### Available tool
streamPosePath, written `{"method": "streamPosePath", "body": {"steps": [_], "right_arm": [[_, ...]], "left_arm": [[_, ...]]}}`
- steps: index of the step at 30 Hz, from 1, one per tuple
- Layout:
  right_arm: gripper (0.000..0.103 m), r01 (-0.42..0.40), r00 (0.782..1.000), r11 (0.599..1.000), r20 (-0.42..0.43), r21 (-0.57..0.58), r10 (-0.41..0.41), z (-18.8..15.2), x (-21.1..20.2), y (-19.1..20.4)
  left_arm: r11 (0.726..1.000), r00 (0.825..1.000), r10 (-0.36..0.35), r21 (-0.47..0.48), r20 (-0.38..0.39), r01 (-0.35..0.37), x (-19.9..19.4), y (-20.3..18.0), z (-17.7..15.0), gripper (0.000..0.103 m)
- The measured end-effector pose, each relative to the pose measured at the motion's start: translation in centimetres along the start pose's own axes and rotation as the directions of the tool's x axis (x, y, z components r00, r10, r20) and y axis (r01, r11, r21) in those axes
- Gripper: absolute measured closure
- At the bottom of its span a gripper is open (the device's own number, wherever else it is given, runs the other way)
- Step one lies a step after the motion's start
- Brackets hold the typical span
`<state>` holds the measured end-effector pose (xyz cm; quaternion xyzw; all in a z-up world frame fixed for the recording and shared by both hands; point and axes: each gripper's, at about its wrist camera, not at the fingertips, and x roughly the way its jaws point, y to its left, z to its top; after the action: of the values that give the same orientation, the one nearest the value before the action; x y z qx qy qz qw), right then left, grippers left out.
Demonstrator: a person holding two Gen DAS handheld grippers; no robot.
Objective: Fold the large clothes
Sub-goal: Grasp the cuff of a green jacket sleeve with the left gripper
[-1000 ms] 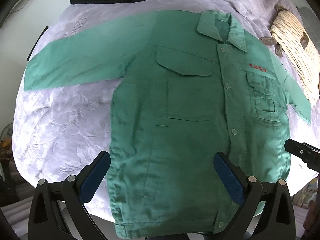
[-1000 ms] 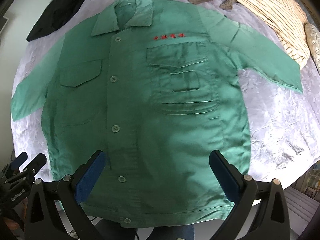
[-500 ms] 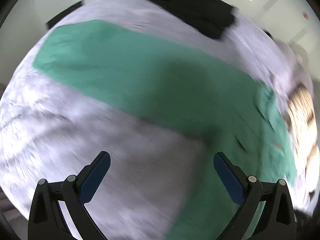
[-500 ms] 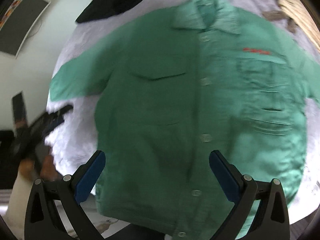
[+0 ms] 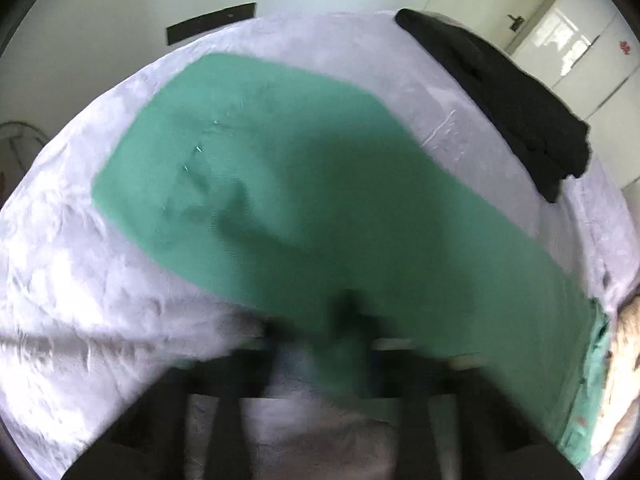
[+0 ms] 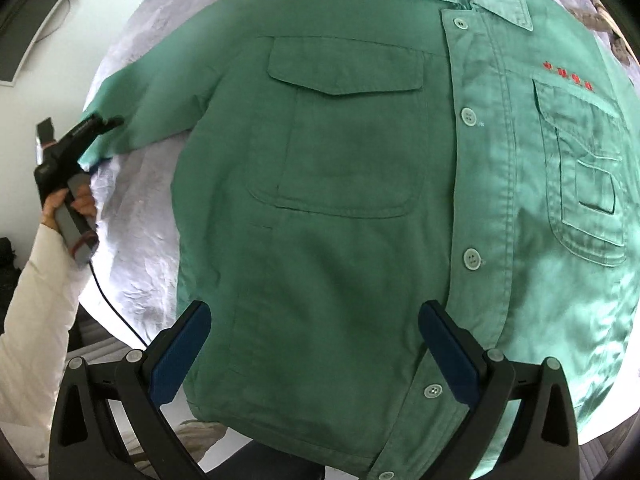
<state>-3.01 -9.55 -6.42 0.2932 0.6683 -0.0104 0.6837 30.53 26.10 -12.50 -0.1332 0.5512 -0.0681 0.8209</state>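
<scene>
A green jacket [image 6: 360, 200] is shown spread flat, front up and buttoned, on a worktop covered with a pale crinkled cloth [image 6: 136, 184]. In the right wrist view the right hand-held gripper [image 6: 314, 354] is held above the lower front of the jacket, pointing steeply down, its two blue-padded fingers [image 6: 180, 354] spread wide and nothing gripped between them. One finger lies over the jacket's side seam and the other just beside the button placket.

At the left edge of the same view the left hand-held gripper [image 6: 110, 122] is seen at the cuff of the outstretched sleeve [image 6: 140, 108]; it is carried by a hand [image 6: 70, 204] wrapped round a grey handle, the arm being clothed in a cream sleeve [image 6: 36, 300], and a black cable hangs from the handle. In the left wrist view the image is blurred by motion; the fingers appear as dark shapes drawn together at the near edge of the sleeve [image 5: 320, 208]. The jaws are pressed together, but whether cloth is pinched between them cannot be told.

A black garment [image 5: 512, 96] lies at the far edge of the worktop, apart from the sleeve. A cream knitted item [image 5: 624, 368] is just visible beside the jacket's collar end. No container is shown.
</scene>
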Motion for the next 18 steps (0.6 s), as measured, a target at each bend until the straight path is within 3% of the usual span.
{"method": "streamPosePath", "body": {"steps": [2,4,8,11,15,16,18], "right_arm": [[0.000,-0.003,1.000,1.000,-0.001,0.007,0.003,0.0,0.2,-0.3],[0.000,-0.009,1.000,1.000,0.010,0.013,0.009,-0.2,0.3,-0.5],[0.000,-0.025,0.998,0.999,0.054,0.021,0.024,0.4,0.2,-1.0],[0.000,-0.044,0.994,0.999,0.098,0.021,0.041,0.3,-1.9,-2.1],[0.000,-0.058,0.983,0.997,0.177,0.056,0.047,0.2,-5.1,-4.9],[0.000,-0.061,0.978,0.995,0.202,0.075,0.045,0.1,-6.1,-6.1],[0.000,-0.067,0.969,0.990,0.244,0.123,0.036,-0.2,-8.1,-8.6]], "left_arm": [[0.998,0.997,-0.066,0.008,0.027,0.066,-1.0,0.6,0.5,0.099],[0.990,0.991,-0.118,0.081,0.060,0.113,-3.0,-0.9,0.3,0.099],[0.936,0.959,-0.265,0.268,0.106,0.229,-7.9,-7.5,-0.5,0.099],[0.855,0.917,-0.387,0.409,0.092,0.320,-11.1,-14.4,-1.8,0.099],[0.695,0.856,-0.516,0.566,-0.036,0.443,-13.2,-24.4,-7.3,0.099],[0.659,0.848,-0.526,0.597,-0.071,0.458,-12.9,-26.7,-8.9,0.099],[0.601,0.852,-0.507,0.654,-0.132,0.459,-11.5,-30.9,-12.5,0.099]]}}
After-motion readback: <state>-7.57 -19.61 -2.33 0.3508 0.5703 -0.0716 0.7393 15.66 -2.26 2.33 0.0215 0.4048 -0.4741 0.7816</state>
